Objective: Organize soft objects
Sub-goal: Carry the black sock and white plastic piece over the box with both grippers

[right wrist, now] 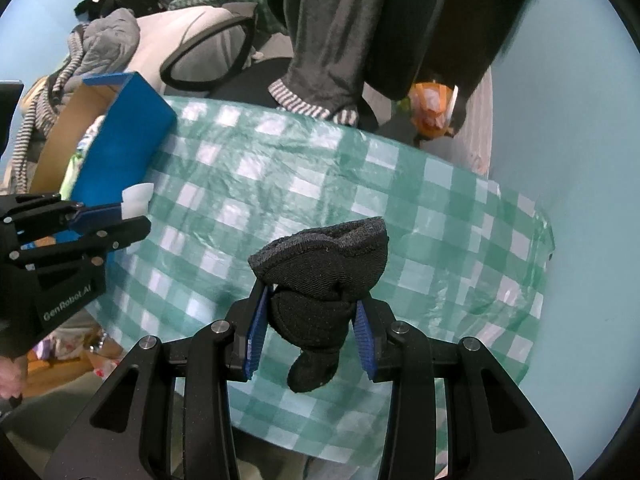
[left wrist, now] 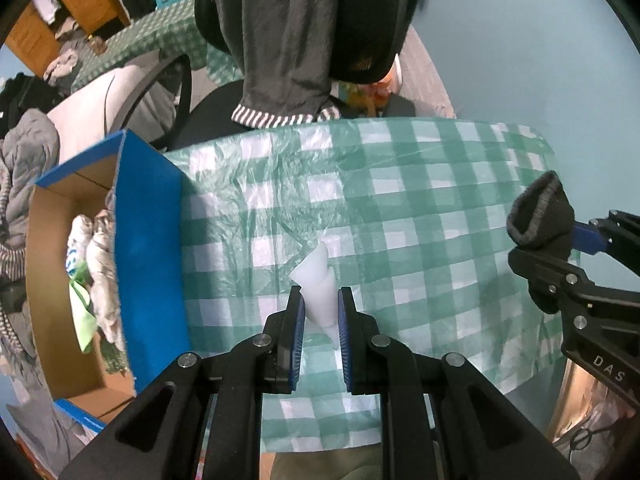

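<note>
My left gripper (left wrist: 320, 300) is shut on a small white folded soft item (left wrist: 318, 284), held above the green checked tablecloth (left wrist: 420, 200); it also shows in the right wrist view (right wrist: 136, 200). My right gripper (right wrist: 312, 312) is shut on a rolled black sock (right wrist: 324, 276), held above the cloth; the sock shows at the right of the left wrist view (left wrist: 540, 216). A blue cardboard box (left wrist: 148, 248) stands at the table's left, open, with pale soft items (left wrist: 100, 264) inside.
A chair with dark grey clothing (left wrist: 288, 40) draped over it stands behind the table. Piles of clothes (right wrist: 108, 36) lie at the far left. An orange bag (right wrist: 432, 112) sits behind the table's far right. The wall is pale blue.
</note>
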### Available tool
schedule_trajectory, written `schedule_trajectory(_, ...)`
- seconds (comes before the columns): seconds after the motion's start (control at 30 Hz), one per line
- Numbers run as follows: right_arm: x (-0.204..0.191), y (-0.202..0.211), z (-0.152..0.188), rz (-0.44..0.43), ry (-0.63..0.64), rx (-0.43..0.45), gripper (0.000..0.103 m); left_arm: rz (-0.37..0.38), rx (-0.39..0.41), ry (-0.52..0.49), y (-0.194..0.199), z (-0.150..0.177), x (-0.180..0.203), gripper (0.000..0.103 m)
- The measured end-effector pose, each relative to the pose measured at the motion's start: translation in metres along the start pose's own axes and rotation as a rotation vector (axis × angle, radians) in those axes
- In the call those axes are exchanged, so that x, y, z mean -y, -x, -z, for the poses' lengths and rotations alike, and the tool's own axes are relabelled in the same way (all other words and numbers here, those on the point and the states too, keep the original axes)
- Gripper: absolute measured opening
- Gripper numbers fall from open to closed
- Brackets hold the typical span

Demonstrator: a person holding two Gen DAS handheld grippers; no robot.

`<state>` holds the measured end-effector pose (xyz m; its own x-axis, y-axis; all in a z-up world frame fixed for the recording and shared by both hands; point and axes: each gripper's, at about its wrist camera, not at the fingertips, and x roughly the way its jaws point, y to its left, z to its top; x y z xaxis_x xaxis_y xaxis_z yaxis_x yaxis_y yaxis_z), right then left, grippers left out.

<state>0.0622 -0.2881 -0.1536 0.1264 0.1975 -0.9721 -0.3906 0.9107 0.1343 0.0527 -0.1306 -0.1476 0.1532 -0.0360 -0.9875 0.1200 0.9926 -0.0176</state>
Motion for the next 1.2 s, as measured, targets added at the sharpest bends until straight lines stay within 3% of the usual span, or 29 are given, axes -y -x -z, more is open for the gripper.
schedule_trajectory(0.73,-0.070,0.048,-0.021,-0.021,0.070,0.069,0.038,-0.005,0.089,-0.041,0.057,0.022,-0.046,0.016)
schedule_trajectory(1.2,-0.133,0.053,-0.051,-0.051,0.164,0.088,0.038,-0.009,0.125,0.025,0.080,0.030,-0.099,0.016)
